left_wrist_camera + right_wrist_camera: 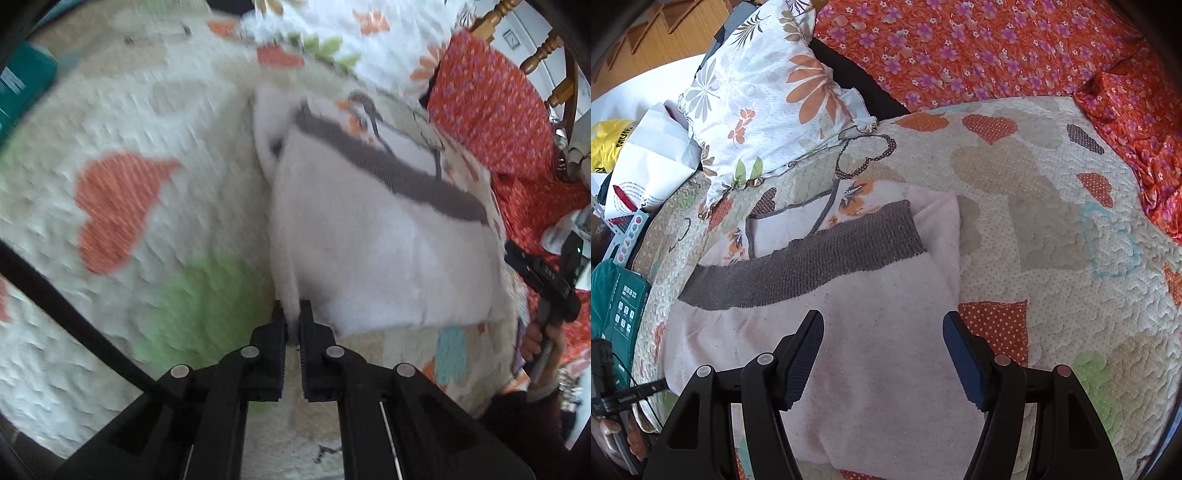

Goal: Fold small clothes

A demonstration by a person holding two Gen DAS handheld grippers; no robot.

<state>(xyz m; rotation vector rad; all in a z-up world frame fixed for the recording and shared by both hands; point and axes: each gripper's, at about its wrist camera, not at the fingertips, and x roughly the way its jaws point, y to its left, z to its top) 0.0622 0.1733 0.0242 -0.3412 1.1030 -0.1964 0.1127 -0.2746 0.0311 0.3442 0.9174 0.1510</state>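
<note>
A small pale pink garment (871,325) with a grey ribbed waistband (812,258) lies on a quilt (1052,229) patterned with hearts. In the left wrist view the garment (369,251) is partly lifted, and my left gripper (291,314) is shut on its near corner. My right gripper (882,325) is open just above the middle of the pink cloth, holding nothing. A second floral piece with grey trim (849,199) lies under the garment's far edge.
A floral pillow (768,103) lies at the back left. An orange flowered sheet (997,48) covers the far side. A teal box (624,310), white papers (650,158) and a yellow bag (605,144) lie at the left edge. A wooden chair (546,48) stands behind.
</note>
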